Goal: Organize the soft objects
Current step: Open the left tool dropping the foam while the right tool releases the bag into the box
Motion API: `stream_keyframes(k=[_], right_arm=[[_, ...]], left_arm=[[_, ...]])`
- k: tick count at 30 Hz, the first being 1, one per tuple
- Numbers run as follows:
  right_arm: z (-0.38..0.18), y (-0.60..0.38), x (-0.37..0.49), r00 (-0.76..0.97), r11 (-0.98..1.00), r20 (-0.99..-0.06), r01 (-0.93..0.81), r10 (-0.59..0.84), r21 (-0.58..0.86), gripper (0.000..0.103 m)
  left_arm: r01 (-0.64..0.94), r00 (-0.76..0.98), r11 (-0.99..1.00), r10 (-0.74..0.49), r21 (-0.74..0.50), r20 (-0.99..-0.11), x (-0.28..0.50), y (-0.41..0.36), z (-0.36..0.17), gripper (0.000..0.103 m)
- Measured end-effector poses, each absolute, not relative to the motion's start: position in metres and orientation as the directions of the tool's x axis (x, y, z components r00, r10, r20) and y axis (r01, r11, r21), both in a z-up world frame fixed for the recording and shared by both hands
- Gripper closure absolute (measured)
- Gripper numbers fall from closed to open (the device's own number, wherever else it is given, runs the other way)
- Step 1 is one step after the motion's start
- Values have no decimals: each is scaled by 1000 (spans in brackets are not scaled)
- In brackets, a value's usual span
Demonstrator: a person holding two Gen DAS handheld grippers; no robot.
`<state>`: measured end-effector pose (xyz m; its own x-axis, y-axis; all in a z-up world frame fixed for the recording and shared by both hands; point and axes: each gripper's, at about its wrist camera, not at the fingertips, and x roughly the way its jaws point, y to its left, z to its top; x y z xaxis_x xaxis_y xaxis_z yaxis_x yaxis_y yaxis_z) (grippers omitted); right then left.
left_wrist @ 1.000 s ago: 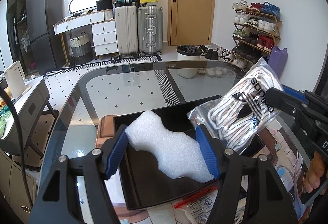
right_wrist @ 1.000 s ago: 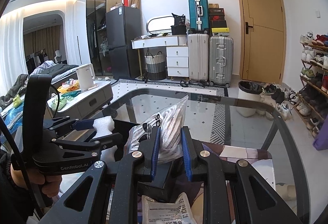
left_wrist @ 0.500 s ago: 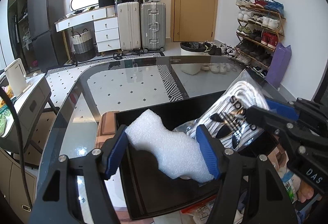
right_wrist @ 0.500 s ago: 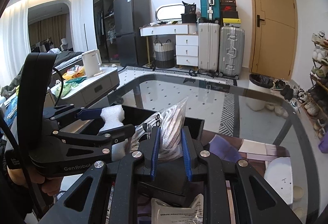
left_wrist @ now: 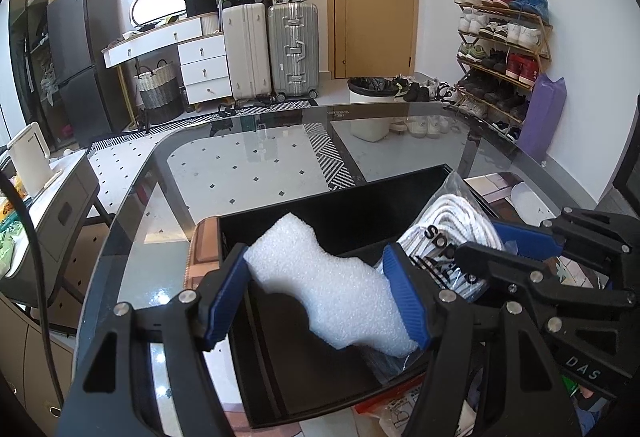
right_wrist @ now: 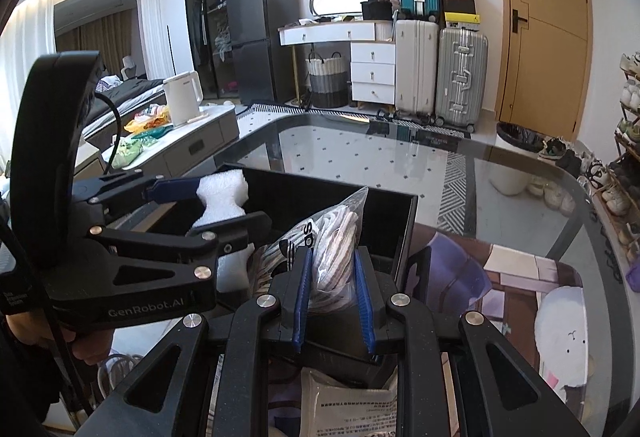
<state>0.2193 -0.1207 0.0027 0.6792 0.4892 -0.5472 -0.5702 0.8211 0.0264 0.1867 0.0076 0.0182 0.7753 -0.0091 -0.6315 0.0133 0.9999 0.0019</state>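
Observation:
My left gripper (left_wrist: 316, 289) is shut on a white foam piece (left_wrist: 320, 285) and holds it over the black open box (left_wrist: 320, 209) on the glass table. My right gripper (right_wrist: 330, 277) is shut on a clear zip bag of white socks (right_wrist: 332, 237) with black lettering, held inside the box's right half. In the left wrist view the sock bag (left_wrist: 444, 229) sits just right of the foam, with the right gripper (left_wrist: 516, 249) on it. In the right wrist view the left gripper (right_wrist: 224, 205) and the foam (right_wrist: 222, 197) show at the box's left.
The glass table (left_wrist: 260, 165) stretches beyond the box. A printed mat (right_wrist: 512, 269) and a white plush (right_wrist: 564, 337) lie to the right. A packaged item (right_wrist: 344, 409) lies near me, below the right gripper. Suitcases, drawers and a shoe rack stand along the far walls.
My right gripper has carried the sock bag down and leftward into the box, close beside the foam. My left gripper still holds the foam over the box.

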Motion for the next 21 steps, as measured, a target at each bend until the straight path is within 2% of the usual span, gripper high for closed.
stream_keyframes(k=[7,8,11,13,14,16,18,20,21], right_arm=[[-1,-121,217,662,816,-565,-577,493,37,82],[1,-121,216,658,814,-565,-580,497,40,79],[5,-128,213,669,812,-532,-581,519,60,61],[10,-136,212,679,814,-512,-576,526,73,56],[13,-139,210,693,822,-503,-566,517,65,54],[18,-146,207,708,831,-493,-553,505,57,42],[22,-153,203,716,837,-487,-545,500,59,24],[27,-160,197,719,835,-477,-546,505,62,16],[29,-163,193,720,834,-472,-548,509,63,9]], left_arm=[[18,770,1000,-7,12,-638,188,5,18,33],[19,770,1000,-9,9,-638,187,6,17,33],[23,769,1000,-12,9,-639,186,6,18,32],[29,769,1000,-17,8,-639,183,5,18,30],[31,769,999,-20,7,-639,182,5,19,27],[39,771,999,-32,-3,-636,178,4,22,22],[40,777,999,-38,-11,-628,174,4,26,17],[42,783,999,-40,-12,-621,168,5,30,6],[41,785,999,-39,-11,-619,165,6,31,4]])
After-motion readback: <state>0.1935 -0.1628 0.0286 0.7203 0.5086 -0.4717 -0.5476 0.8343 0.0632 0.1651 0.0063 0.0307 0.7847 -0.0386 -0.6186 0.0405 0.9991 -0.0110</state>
